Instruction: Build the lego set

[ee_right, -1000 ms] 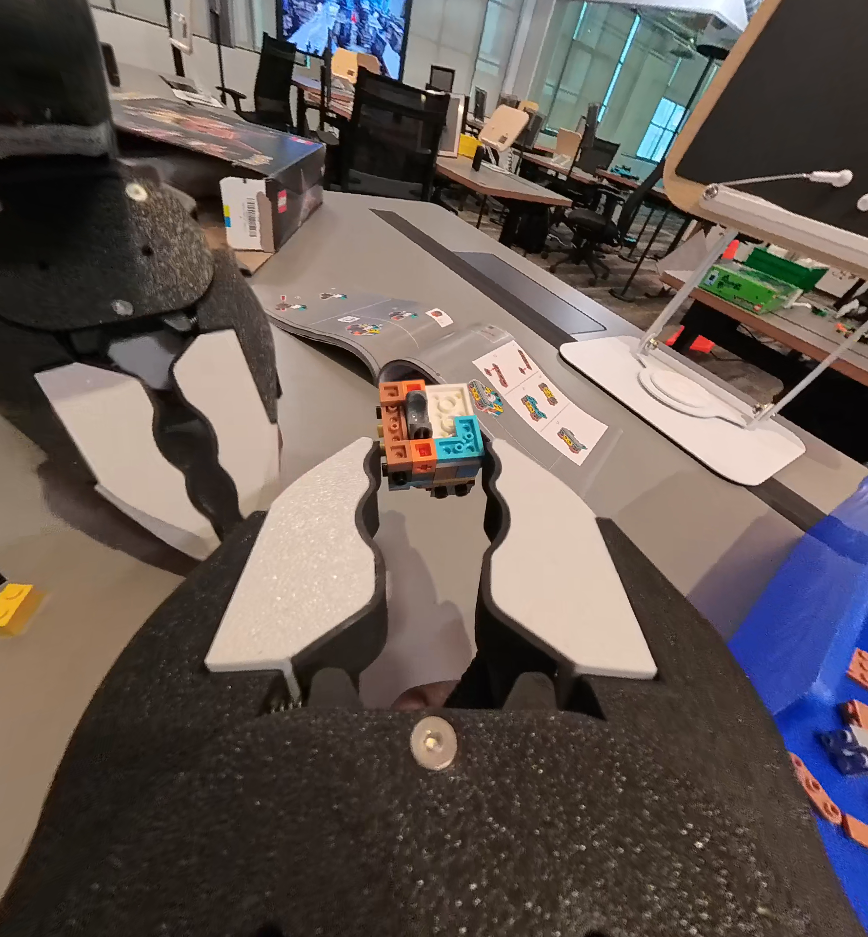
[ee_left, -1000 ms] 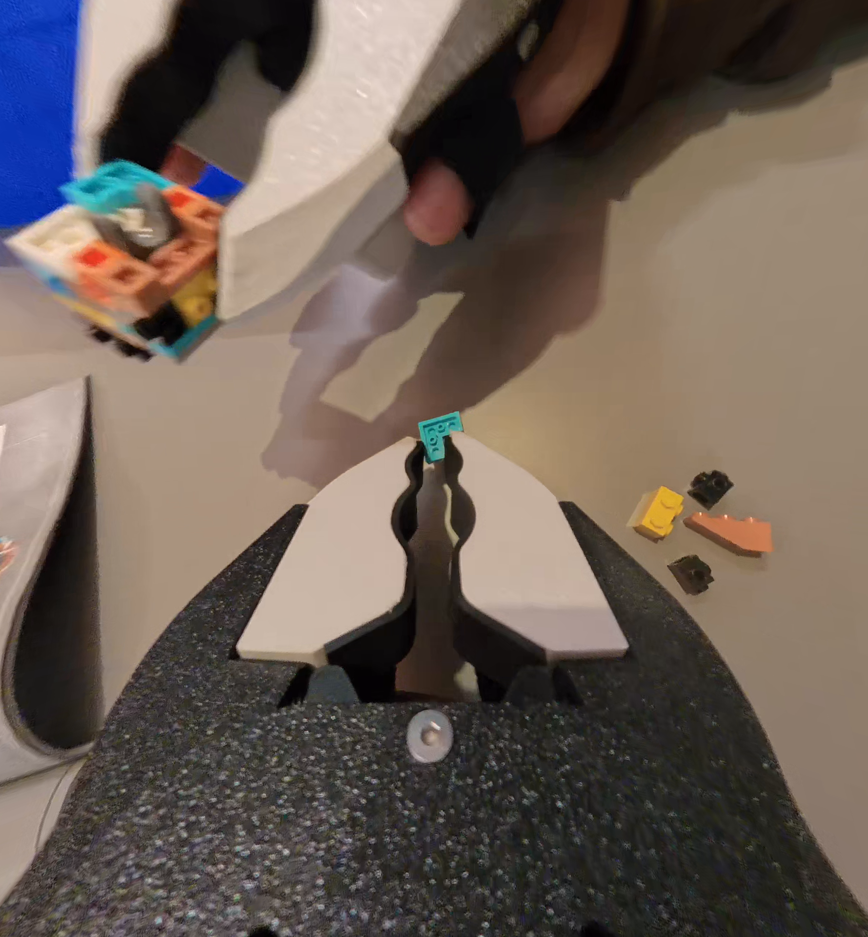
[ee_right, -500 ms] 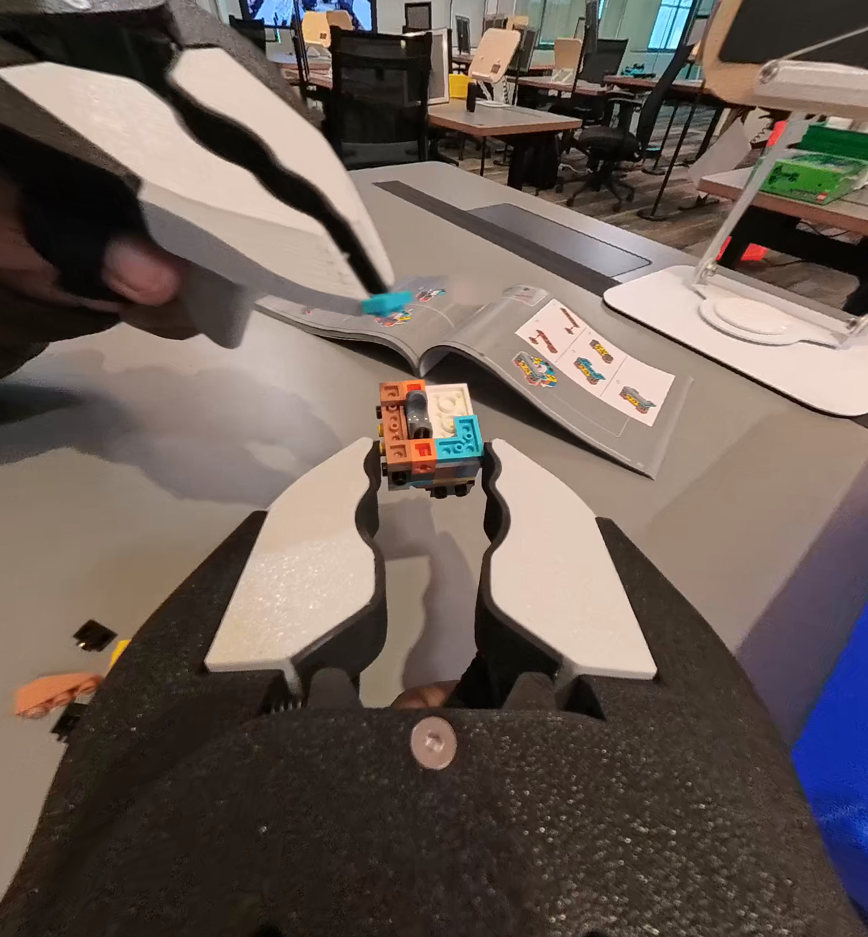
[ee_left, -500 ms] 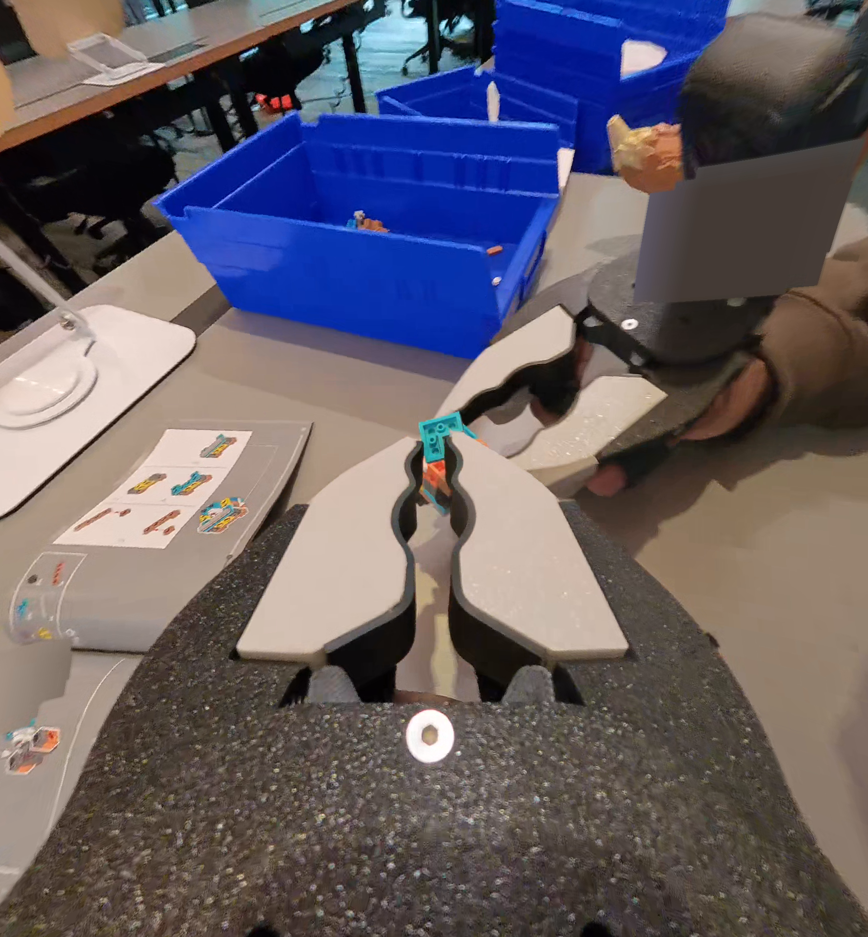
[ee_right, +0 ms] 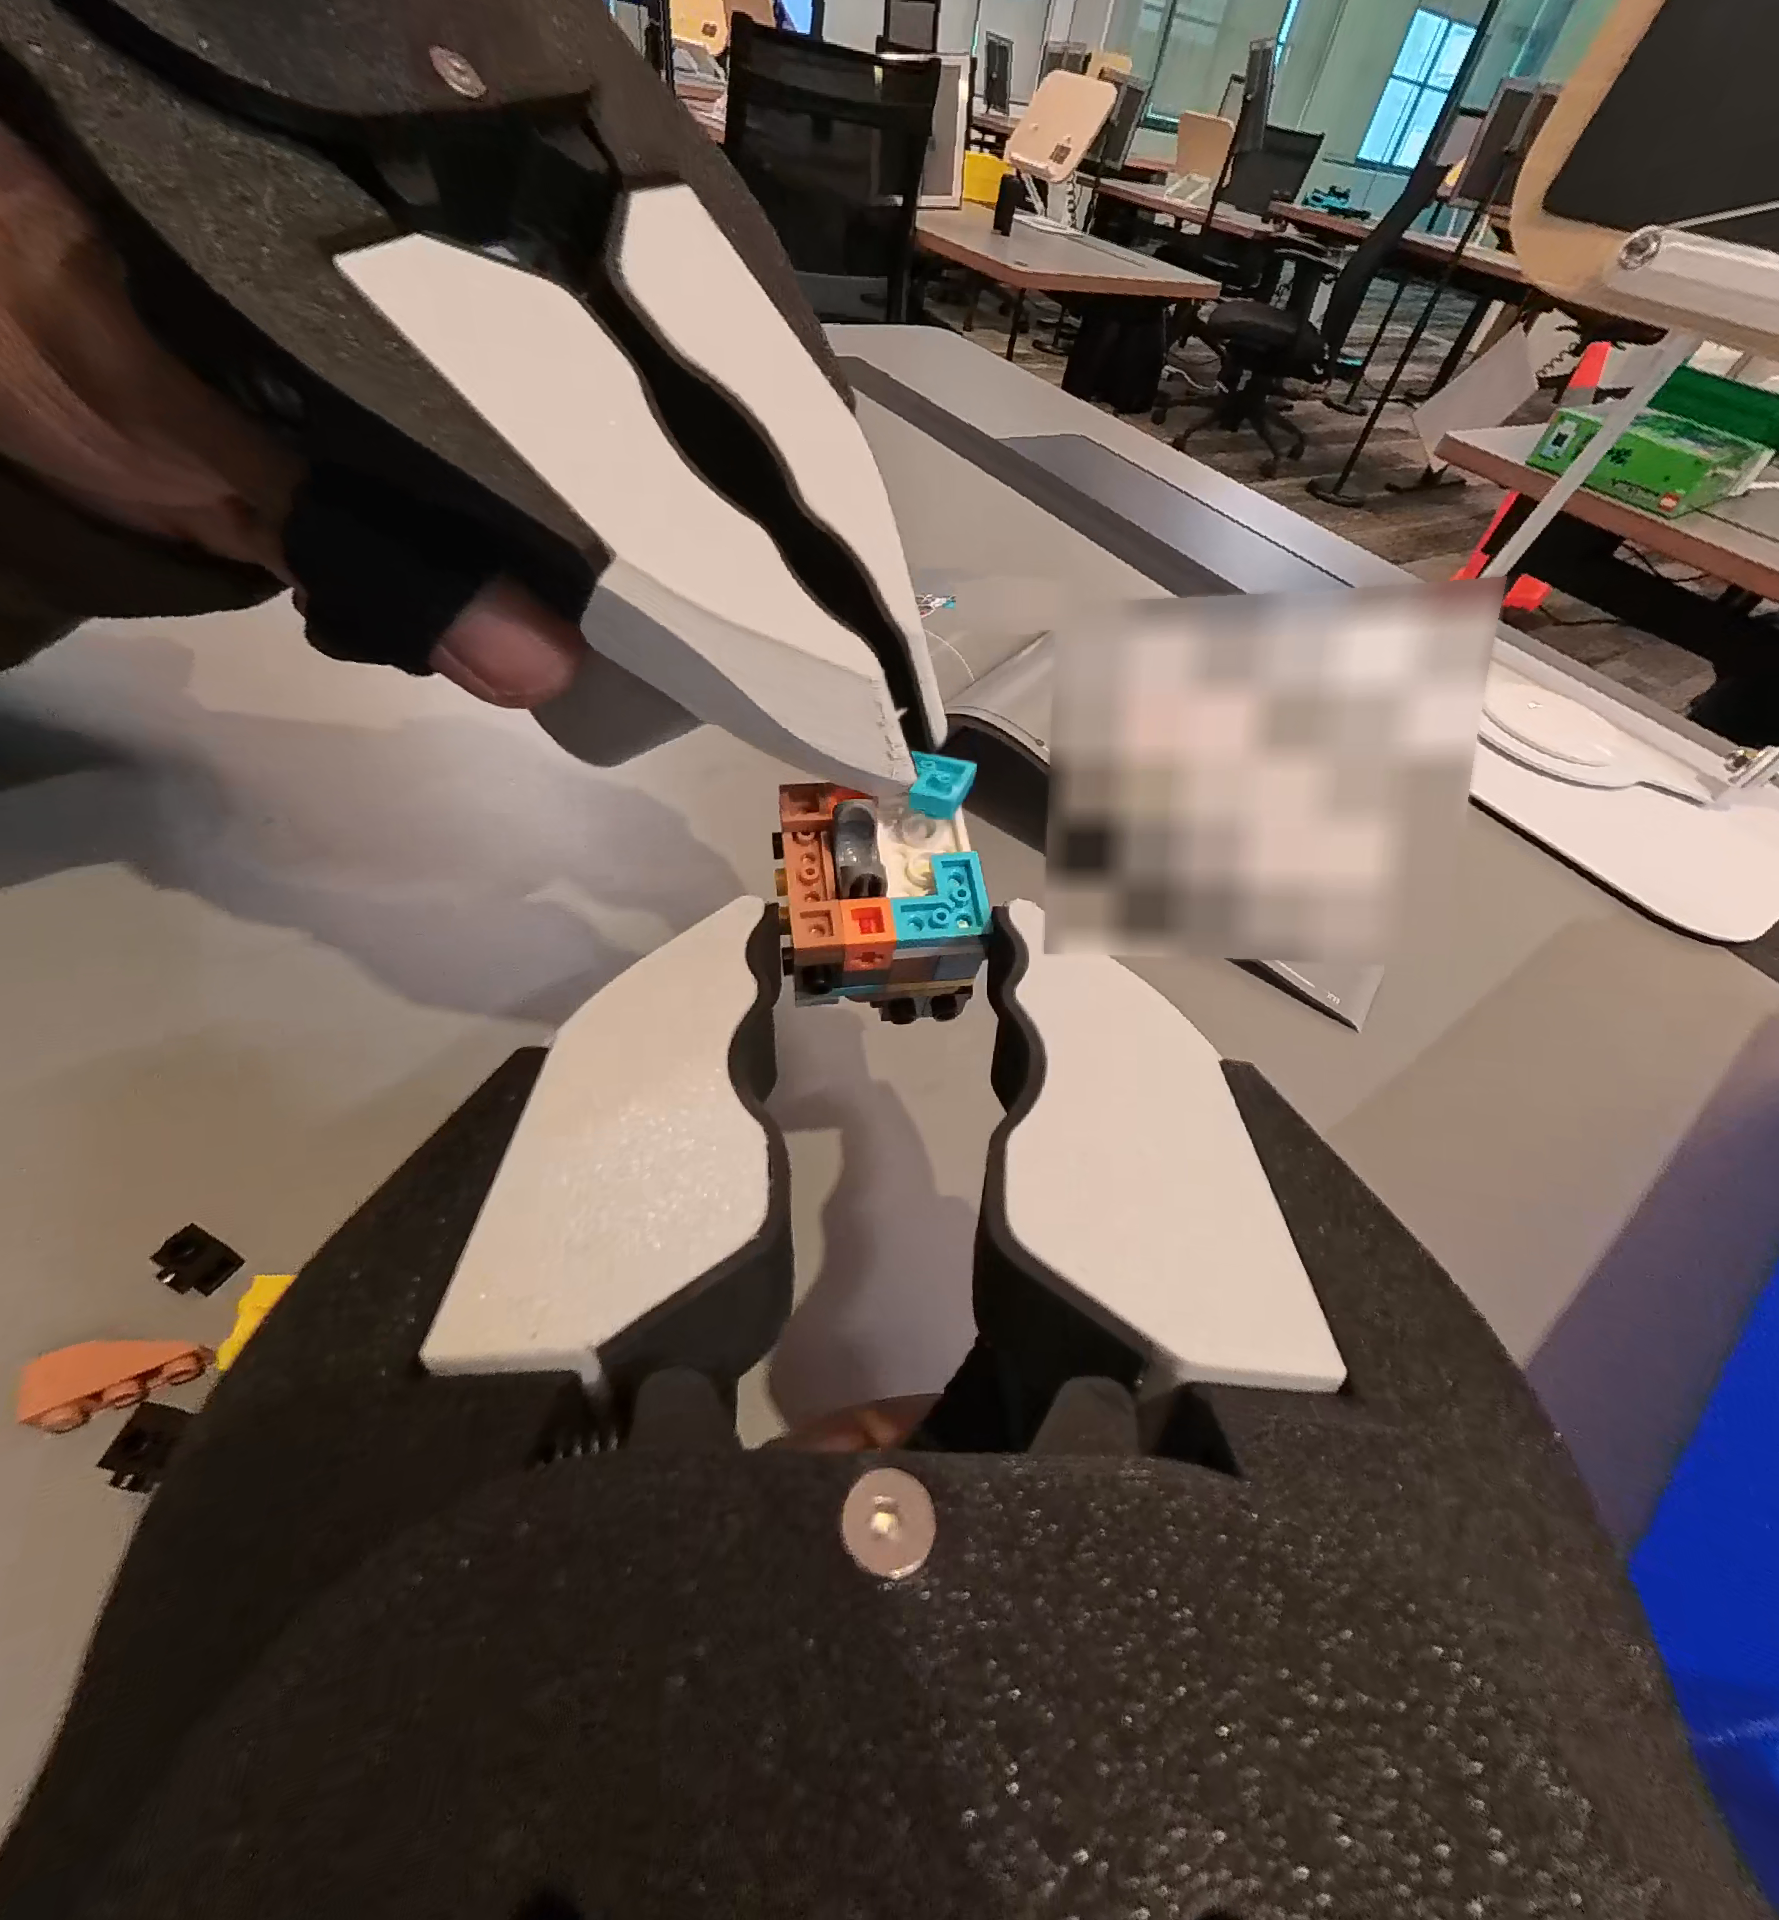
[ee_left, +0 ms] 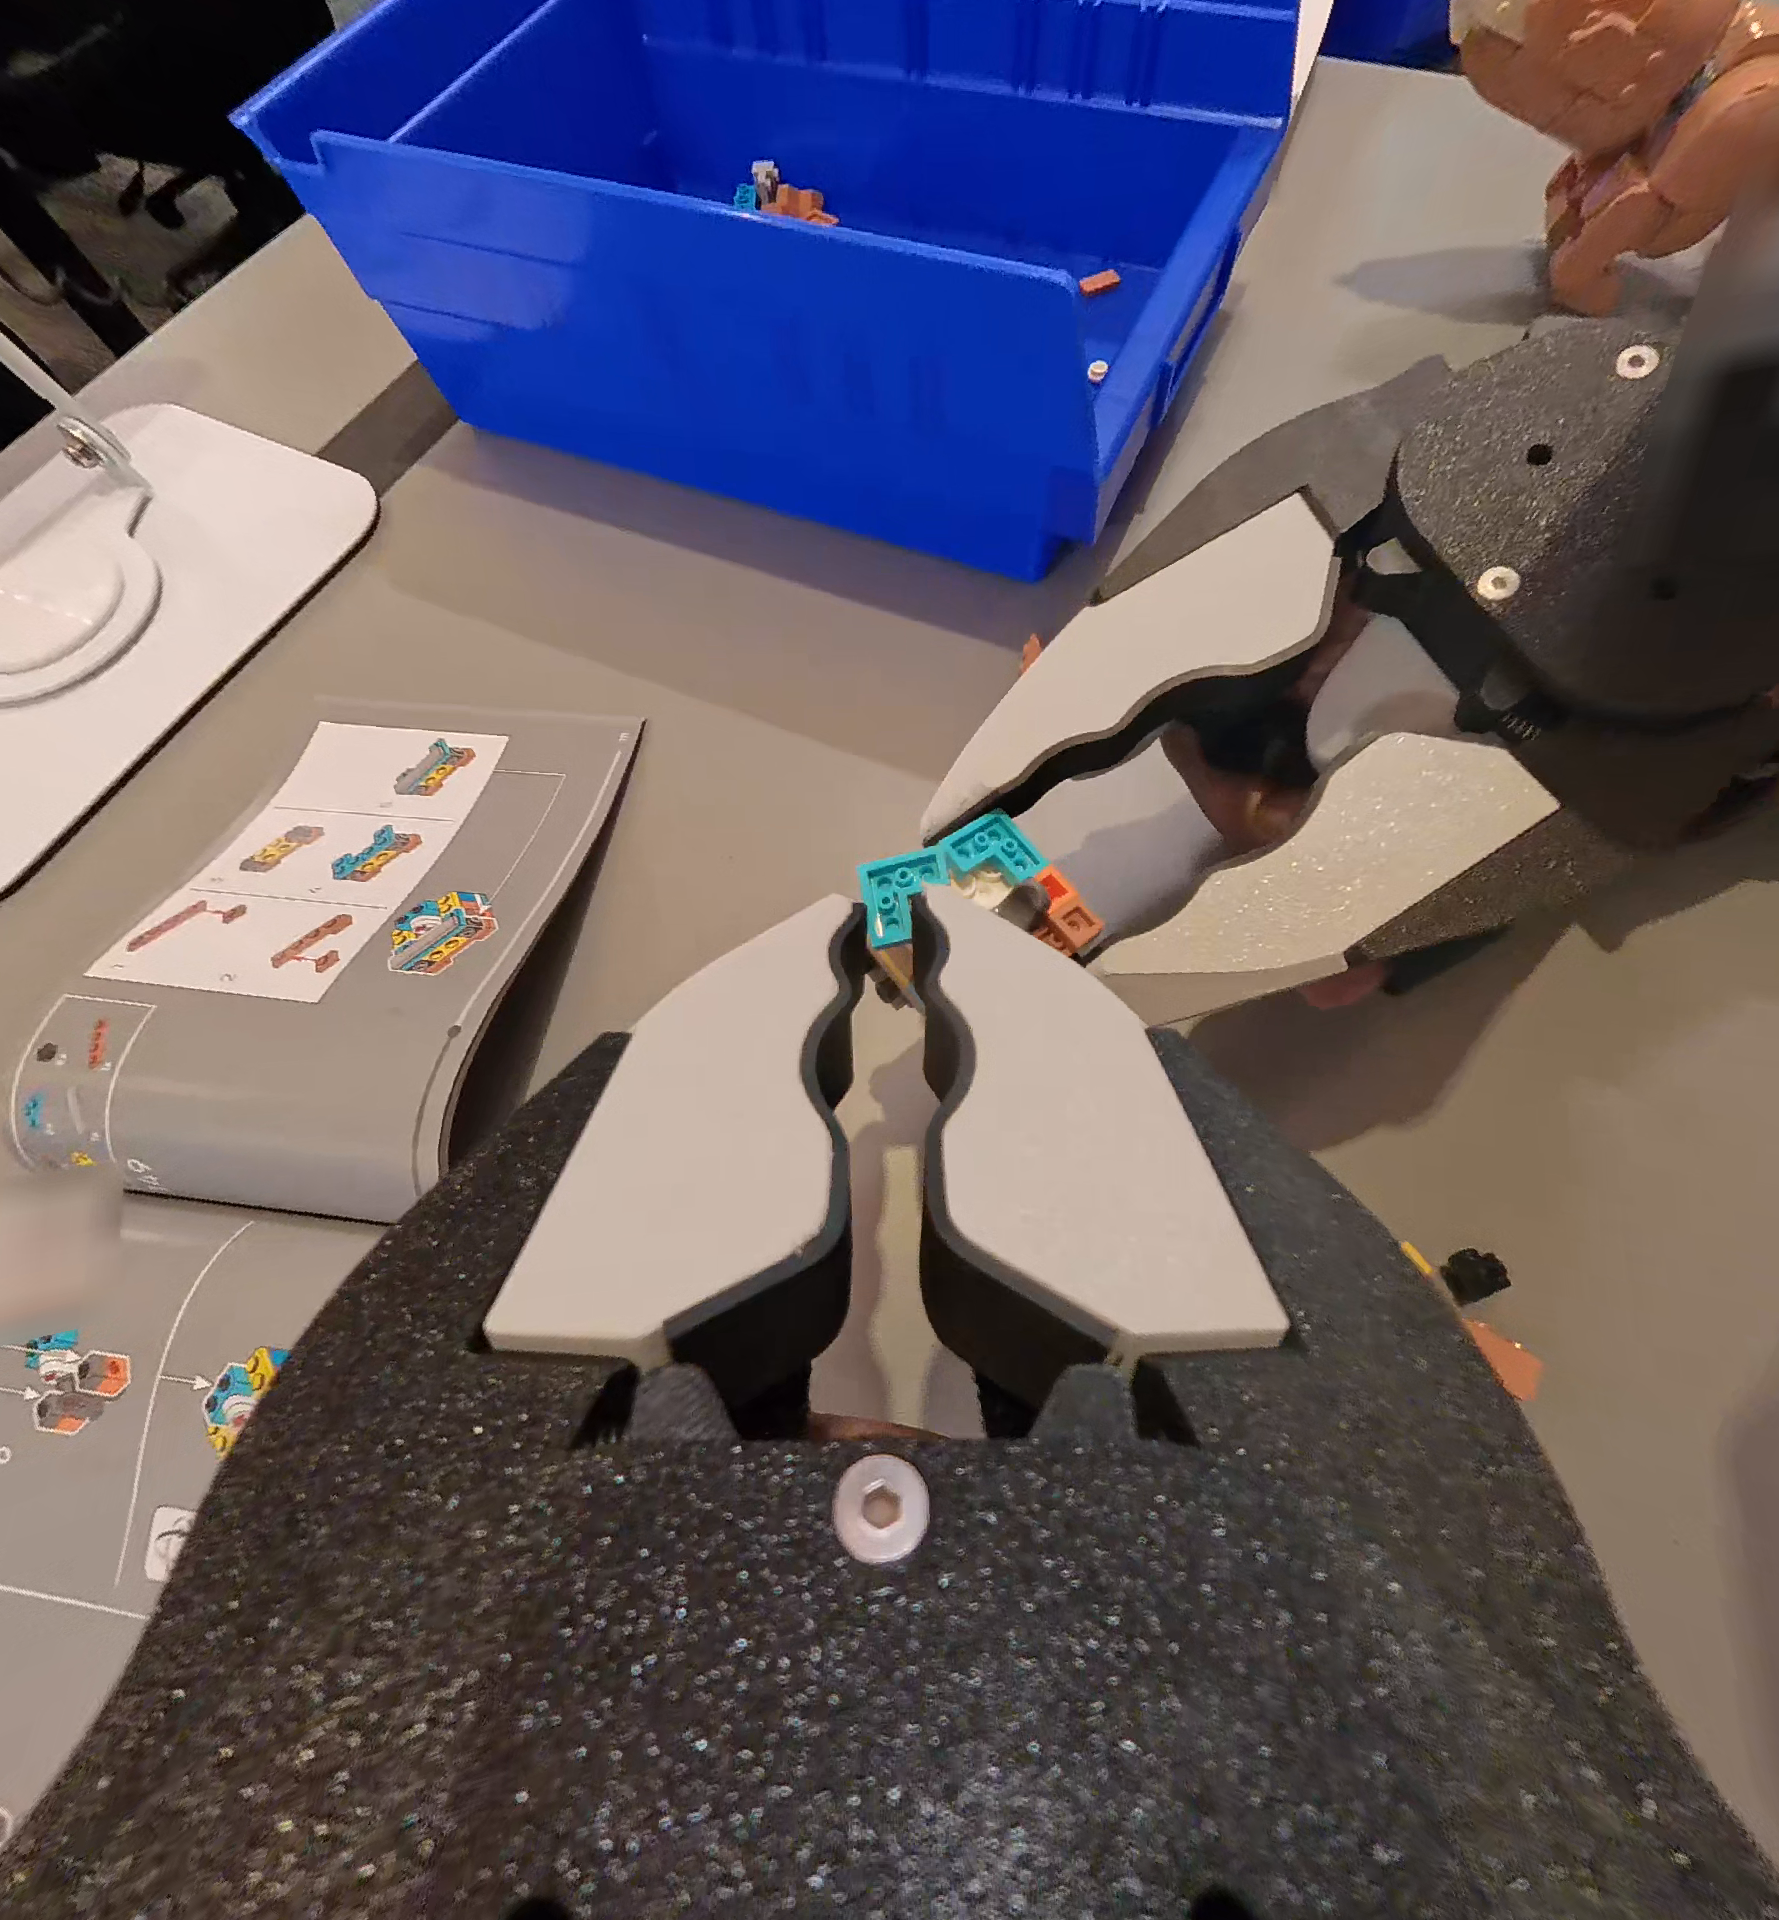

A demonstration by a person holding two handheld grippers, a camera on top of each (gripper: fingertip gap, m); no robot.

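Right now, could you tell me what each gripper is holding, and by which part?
Left gripper: teal plate, pinched by one leg at the tips. Right gripper: model, clamped by its two sides.

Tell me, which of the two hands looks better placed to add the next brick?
Probably the left. The left gripper already pinches the teal corner plate just above the small lego build, which the right gripper grips, so it is busy holding.

Grey table point(ee_right: 241, 831), office chairs point(ee_right: 1249, 343), prob. windows point(ee_right: 1425, 94) behind.
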